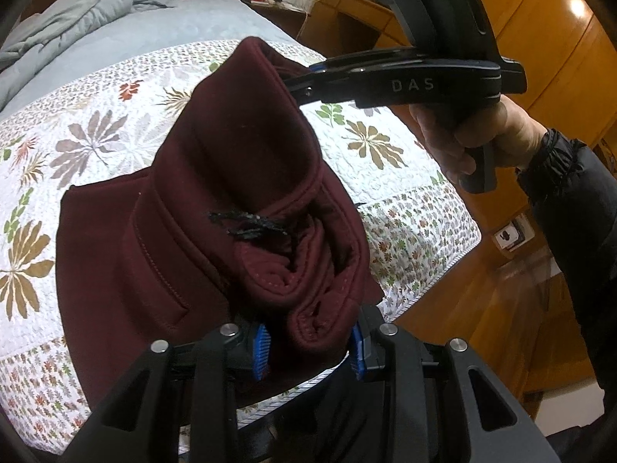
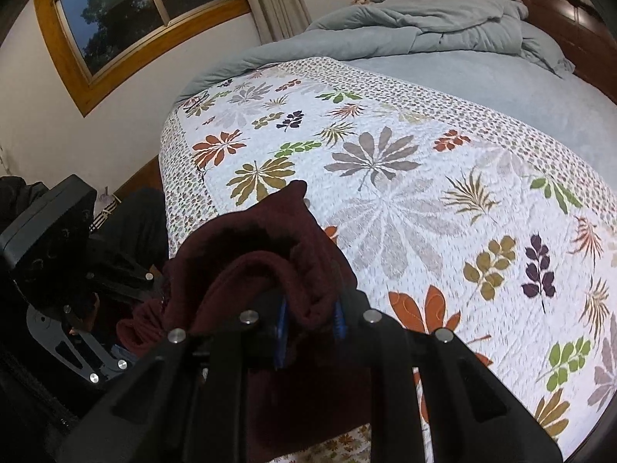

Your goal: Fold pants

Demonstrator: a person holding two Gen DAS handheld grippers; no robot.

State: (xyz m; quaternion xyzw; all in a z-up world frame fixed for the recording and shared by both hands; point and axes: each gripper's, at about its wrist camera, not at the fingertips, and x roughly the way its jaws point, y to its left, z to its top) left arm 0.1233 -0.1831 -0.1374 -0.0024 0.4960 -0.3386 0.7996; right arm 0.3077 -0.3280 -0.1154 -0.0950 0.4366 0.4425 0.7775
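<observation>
The maroon pants [image 1: 216, 208] lie partly folded on the floral quilt [image 1: 77, 142], with one end lifted off it. My left gripper [image 1: 310, 351] is shut on a bunched fold of the pants at the near bed edge, between its blue pads [image 1: 262, 351]. My right gripper [image 1: 304, 81] is shut on the far raised edge of the pants and holds it above the bed. In the right wrist view the pants [image 2: 270, 254] bunch between the right gripper's [image 2: 310, 328] fingers, and the left gripper [image 2: 61, 247] shows at the left.
A crumpled grey-blue duvet [image 2: 416, 23] lies at the head of the bed, over a grey-blue sheet [image 1: 162, 34]. A wooden wardrobe [image 1: 559, 50] and wooden floor [image 1: 501, 308] are to the right of the bed. A window [image 2: 127, 4] is in the far wall.
</observation>
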